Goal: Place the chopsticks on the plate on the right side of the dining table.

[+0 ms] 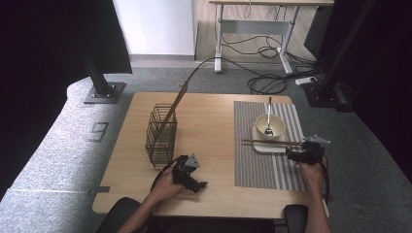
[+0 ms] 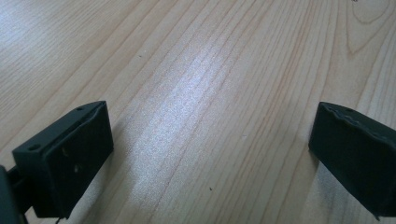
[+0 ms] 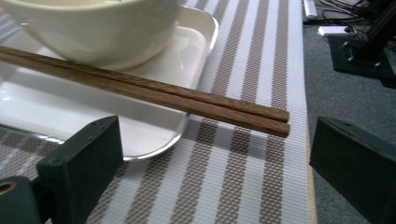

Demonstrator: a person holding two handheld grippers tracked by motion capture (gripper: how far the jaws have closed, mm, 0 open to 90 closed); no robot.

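High view: the table setting looks mostly done. A cream bowl (image 1: pixel 270 124) sits on a small white tray (image 1: pixel 268 146) on the striped placemat (image 1: pixel 265 167), and a spoon (image 1: pixel 268 118) stands in the bowl. 2 wooden chopsticks (image 1: pixel 270 141) lie side by side across the front of the tray, tips pointing left. The right gripper (image 1: pixel 297 155) is just beside their right ends, not touching them. My guess: the chopsticks have just been set down or are about to be picked up; I can't tell which. 1 more long wooden stick (image 1: pixel 173 108) leans in the black wire basket (image 1: pixel 160 133) on the left, so maybe some work is left there. The left gripper (image 1: pixel 193 180) rests low over bare wood near the front edge, to the right of the basket, w/ the person's hand around it.

Left gripper view: the jaws stand wide apart w/ nothing between them, just the wooden table (image 2: pixel 210 84) below.

Right gripper view: the jaws are wide apart too, holding nothing. The chopsticks (image 3: pixel 154 91) lie just ahead, resting on the tray (image 3: pixel 93 116) rim, ends hanging over the placemat (image 3: pixel 233 177). The bowl (image 3: pixel 93 28) sits close behind them. The gripper points at the stick ends, low and nearly level.
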